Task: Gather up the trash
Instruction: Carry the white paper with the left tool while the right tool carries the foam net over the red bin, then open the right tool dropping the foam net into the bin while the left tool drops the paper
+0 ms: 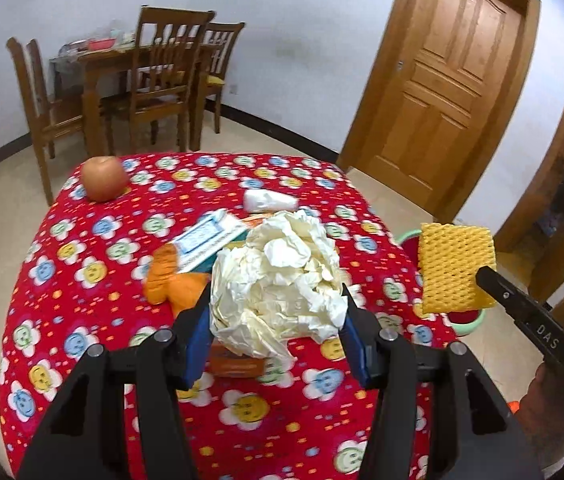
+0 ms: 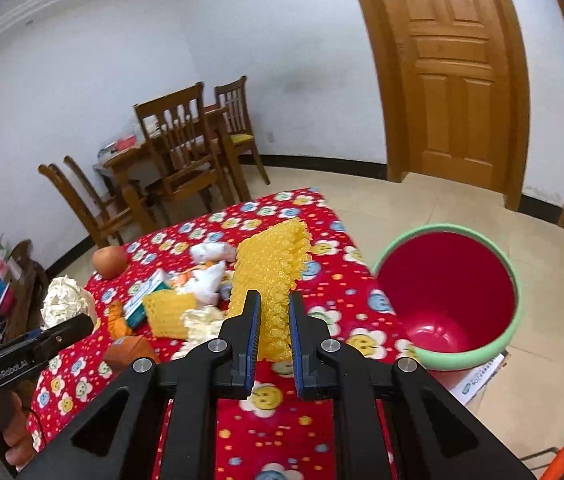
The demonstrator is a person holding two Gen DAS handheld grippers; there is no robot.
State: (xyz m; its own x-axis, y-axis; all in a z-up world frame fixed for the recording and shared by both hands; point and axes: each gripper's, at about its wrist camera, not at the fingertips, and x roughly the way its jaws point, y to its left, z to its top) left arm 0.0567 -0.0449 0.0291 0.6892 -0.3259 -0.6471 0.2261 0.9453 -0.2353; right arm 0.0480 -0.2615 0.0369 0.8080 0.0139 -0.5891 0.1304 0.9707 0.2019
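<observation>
Trash lay scattered on the red flowered surface (image 1: 82,320); crumpled paper (image 1: 278,280) was clamped in the left gripper (image 1: 276,320), yellow foam netting (image 2: 272,280) in the right gripper's (image 2: 274,332) jaws, beside a red bin (image 2: 446,296); a wooden door (image 1: 442,80) was seen behind.

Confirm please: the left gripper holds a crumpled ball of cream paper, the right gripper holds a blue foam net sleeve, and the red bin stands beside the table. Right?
One thing is wrong: the foam net sleeve in the right gripper is yellow, not blue, as the right wrist view shows. The rest stands: the left gripper holds the crumpled cream paper ball, and the red bin stands beside the table.
</observation>
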